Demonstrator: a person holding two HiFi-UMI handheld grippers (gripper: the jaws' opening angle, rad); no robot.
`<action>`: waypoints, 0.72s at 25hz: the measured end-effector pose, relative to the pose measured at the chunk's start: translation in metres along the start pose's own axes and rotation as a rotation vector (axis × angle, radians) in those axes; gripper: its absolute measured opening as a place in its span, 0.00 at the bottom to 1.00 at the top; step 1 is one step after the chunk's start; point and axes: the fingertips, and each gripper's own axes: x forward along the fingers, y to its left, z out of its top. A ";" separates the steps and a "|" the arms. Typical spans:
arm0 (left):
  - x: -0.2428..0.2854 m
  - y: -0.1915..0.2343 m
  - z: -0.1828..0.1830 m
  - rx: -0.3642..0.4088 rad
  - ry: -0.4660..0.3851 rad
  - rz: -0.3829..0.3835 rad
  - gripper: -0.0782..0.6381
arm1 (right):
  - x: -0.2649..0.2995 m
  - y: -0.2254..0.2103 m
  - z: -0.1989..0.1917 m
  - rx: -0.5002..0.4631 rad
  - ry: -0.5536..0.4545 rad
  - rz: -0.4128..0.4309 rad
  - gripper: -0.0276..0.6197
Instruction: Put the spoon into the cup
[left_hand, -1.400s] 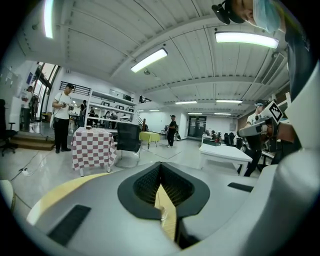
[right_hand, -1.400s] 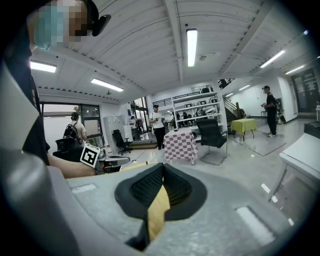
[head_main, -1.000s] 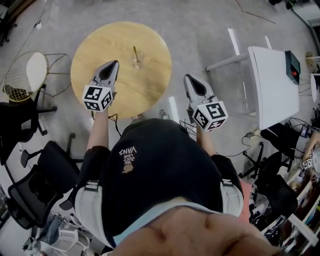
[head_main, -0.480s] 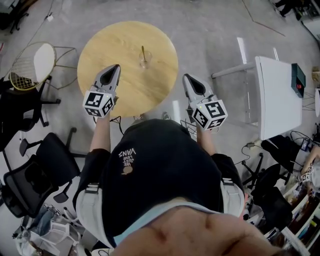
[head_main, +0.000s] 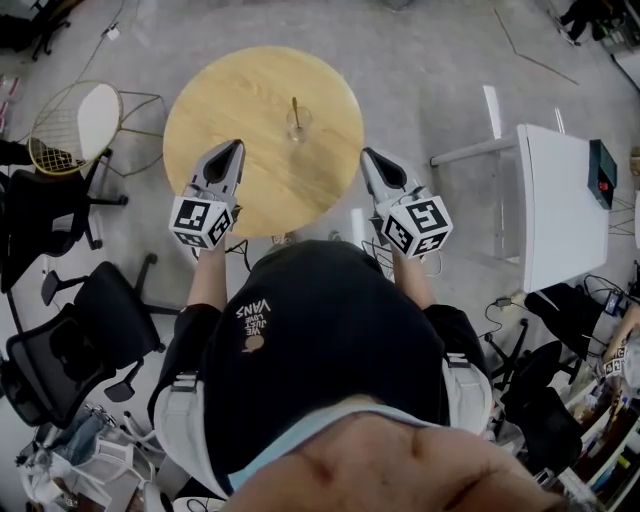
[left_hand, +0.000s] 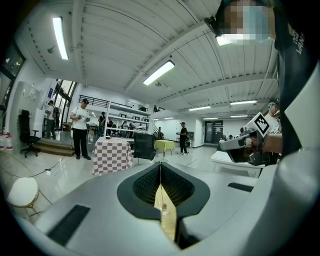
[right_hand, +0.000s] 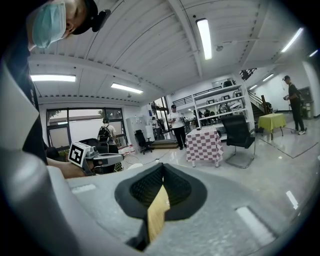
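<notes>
A: Left gripper (head_main: 234, 150)?
B: Its 2 jaws are pressed together on nothing, above the near-left edge of the round wooden table (head_main: 230, 95).
A: Right gripper (head_main: 368, 156)?
B: Likewise closed and empty, by the near-right edge.
A: The thin golden metal spoon (head_main: 295, 105)?
B: Standing in the clear glass cup (head_main: 297, 126), near the table's middle.

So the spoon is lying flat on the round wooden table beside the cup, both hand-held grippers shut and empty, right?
No. The spoon is not lying beside the cup; it stands in it, handle sticking up, as the head view shows. The rest holds: round wooden table, left hand-held gripper and right hand-held gripper shut and empty.
</notes>
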 end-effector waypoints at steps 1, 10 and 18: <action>-0.001 0.000 0.001 0.000 -0.004 0.003 0.11 | 0.002 0.001 0.000 -0.001 0.001 0.006 0.04; -0.014 -0.008 0.005 0.003 -0.018 0.041 0.11 | 0.007 0.005 -0.004 -0.011 0.014 0.055 0.04; -0.028 -0.009 0.006 0.007 -0.030 0.081 0.11 | 0.021 0.012 -0.012 -0.026 0.039 0.102 0.04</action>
